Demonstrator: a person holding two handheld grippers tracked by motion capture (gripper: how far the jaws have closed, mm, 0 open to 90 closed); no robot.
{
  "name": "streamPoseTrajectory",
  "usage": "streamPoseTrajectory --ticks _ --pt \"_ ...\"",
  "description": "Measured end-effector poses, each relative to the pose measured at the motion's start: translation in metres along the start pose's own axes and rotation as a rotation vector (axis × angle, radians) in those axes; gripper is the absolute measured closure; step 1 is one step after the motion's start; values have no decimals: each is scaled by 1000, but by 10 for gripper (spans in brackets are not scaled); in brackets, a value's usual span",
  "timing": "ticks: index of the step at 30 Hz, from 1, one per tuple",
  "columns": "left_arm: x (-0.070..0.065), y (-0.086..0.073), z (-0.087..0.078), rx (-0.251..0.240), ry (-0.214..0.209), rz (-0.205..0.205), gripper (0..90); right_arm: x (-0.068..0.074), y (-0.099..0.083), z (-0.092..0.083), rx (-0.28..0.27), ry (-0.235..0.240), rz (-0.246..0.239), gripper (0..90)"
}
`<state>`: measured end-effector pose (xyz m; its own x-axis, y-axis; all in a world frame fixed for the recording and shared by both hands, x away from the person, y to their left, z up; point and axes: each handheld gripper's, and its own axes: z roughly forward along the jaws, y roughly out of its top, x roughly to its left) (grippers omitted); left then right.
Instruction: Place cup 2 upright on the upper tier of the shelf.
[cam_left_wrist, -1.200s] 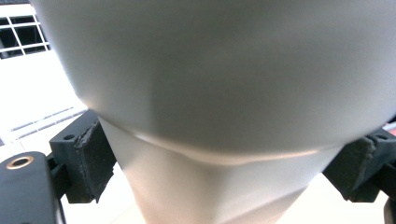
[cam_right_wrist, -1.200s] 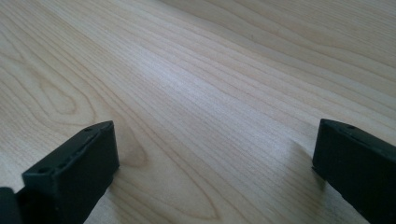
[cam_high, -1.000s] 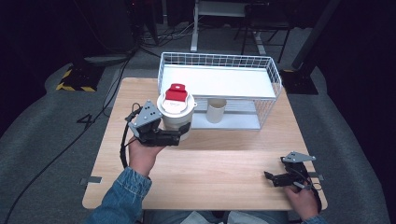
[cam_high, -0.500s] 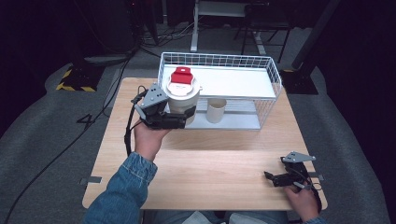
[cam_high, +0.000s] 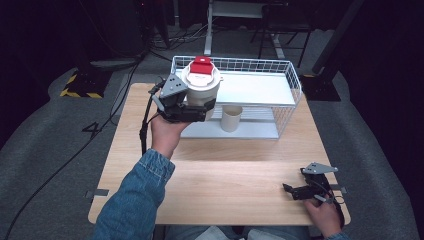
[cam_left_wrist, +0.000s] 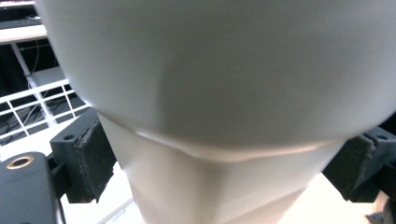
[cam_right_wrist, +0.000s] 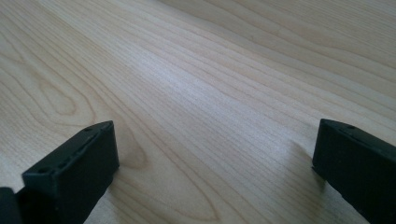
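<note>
My left gripper (cam_high: 192, 112) is shut on a white cup with a white lid and red tab (cam_high: 201, 85), held upright in the air at the left front corner of the white wire basket (cam_high: 295, 82). In the left gripper view the cup (cam_left_wrist: 215, 116) bulges between both black pads (cam_left_wrist: 86, 158), its wall slightly dented. A small beige cup (cam_high: 231, 118) stands on the basket's lower shelf, just right of the held cup. My right gripper (cam_high: 295, 191) rests on the wooden table (cam_high: 225, 175) near the front right corner, open, with bare wood between its fingers (cam_right_wrist: 74, 172).
The wire basket has an upper white shelf (cam_high: 260, 90) and a lower one with the beige cup. A cable (cam_high: 145, 125) trails from the left gripper down over the table's left part. Dark floor, cables and stands lie beyond the table.
My left gripper has carried the lidded cup up and forward, from the table's middle left to the basket's front left corner. The right gripper has stayed put.
</note>
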<state>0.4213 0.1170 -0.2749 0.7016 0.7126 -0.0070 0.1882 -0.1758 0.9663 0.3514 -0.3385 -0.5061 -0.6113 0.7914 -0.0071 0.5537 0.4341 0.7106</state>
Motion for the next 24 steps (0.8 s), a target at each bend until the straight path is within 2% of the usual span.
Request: streamPoseTrajectory --ticks 10,17,24 --pt "9 18 19 -10 48 -8 108 0 0 0 0 0 0 4" --pt "21 27 37 -24 67 -36 108 0 0 0 0 0 0 4" --pt "22 38 56 -6 95 -32 108 0 0 0 0 1 -1 4"
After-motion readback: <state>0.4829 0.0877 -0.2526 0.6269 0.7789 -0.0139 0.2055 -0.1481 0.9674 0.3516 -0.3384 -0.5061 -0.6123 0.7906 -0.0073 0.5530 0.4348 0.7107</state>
